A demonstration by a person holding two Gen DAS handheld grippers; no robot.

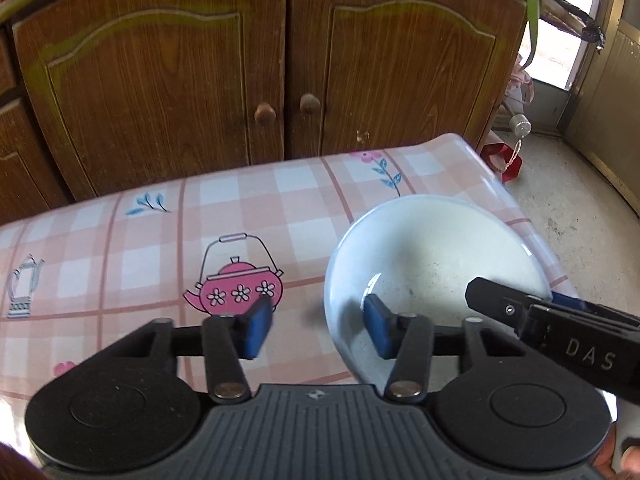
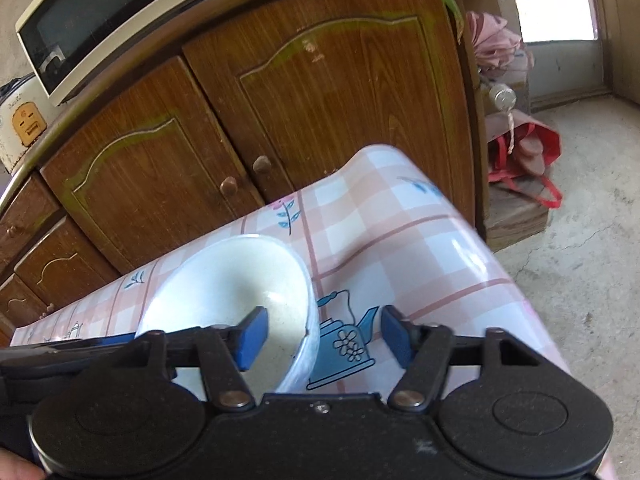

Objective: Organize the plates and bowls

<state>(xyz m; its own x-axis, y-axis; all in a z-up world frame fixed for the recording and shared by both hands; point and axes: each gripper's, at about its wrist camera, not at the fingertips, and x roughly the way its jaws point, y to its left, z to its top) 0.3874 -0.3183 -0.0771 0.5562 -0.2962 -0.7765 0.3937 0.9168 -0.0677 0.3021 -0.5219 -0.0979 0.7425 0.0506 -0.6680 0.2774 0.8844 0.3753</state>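
White bowl (image 1: 436,264) upright on the table (image 1: 120,240), mouth facing up, near the table's far right corner as seen by the left wrist camera. Round, so no long axis to speak of; inside pale and a little speckled.

Left gripper (image 1: 318,330) low over the table, fingers apart and straddling the bowl's left rim: right finger (image 1: 378,332) inside the bowl, left finger (image 1: 256,332) outside over the pink teapot print (image 1: 236,288). Not pressed on the rim; a clear gap on both sides.

Right gripper (image 2: 324,338) mirrored on the bowl's (image 2: 224,280) other side, fingers likewise apart: left finger (image 2: 252,338) inside the bowl, right finger (image 2: 394,336) outside over the blue teapot print (image 2: 344,344). Rim between them, untouched by either as far as can be seen. Part of this gripper also visible at the right edge of the left wrist view, reaching over the bowl's near right rim.

Pink checked cloth (image 2: 400,240) covering the table. Brown wooden cupboard (image 1: 260,60) with two round knobs just behind. Microwave (image 2: 92,20) on top of it, seen from the right wrist. Red bag (image 2: 528,156) on the floor beside the cupboard.
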